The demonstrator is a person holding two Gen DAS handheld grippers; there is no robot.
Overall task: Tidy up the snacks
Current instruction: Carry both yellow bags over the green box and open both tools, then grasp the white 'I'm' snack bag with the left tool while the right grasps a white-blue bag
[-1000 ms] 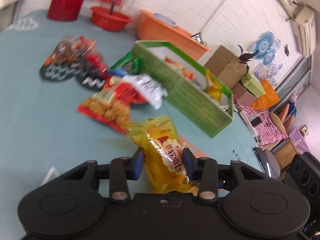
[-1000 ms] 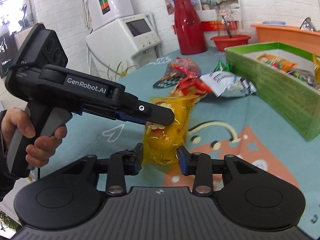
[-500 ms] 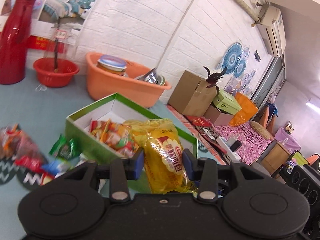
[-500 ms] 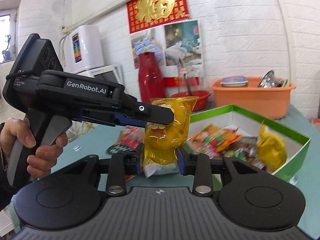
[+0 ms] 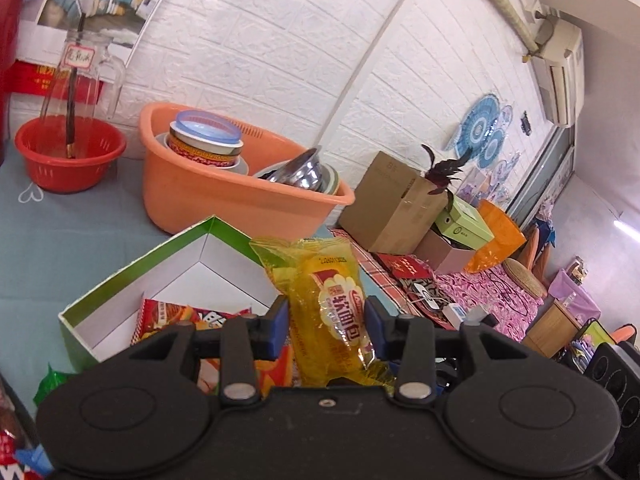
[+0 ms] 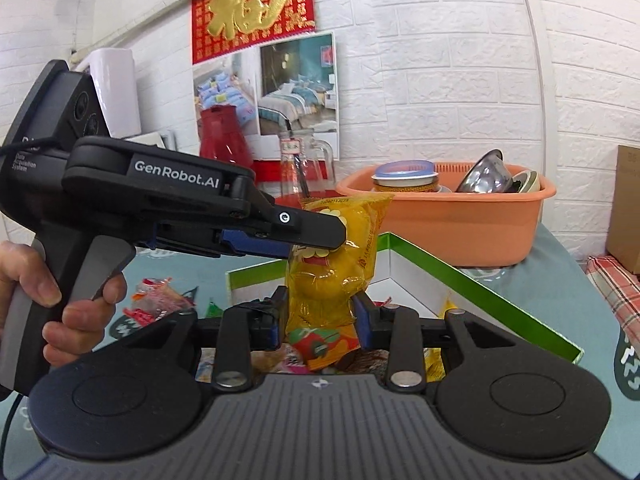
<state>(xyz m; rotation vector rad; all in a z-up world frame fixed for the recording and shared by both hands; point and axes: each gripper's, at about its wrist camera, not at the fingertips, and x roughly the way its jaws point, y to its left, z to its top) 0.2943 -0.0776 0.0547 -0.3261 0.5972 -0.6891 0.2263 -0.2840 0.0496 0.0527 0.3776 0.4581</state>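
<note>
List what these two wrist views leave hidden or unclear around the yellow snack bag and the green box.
- Green box floor: hidden in both views by the gripper bodies.
- Yellow snack bag lower end: left view, behind the left gripper.
- Loose snacks on the table: right view, blurred, partly behind the person's hand.
- Right gripper: covers the snacks below.

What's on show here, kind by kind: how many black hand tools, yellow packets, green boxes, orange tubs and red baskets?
Hand tools: 2, the left gripper and the right gripper
Yellow snack pack: 1, pinched by both tools' fingers
Green box: 1
Orange tub: 1
Red basket: 1
Total: 6
</note>
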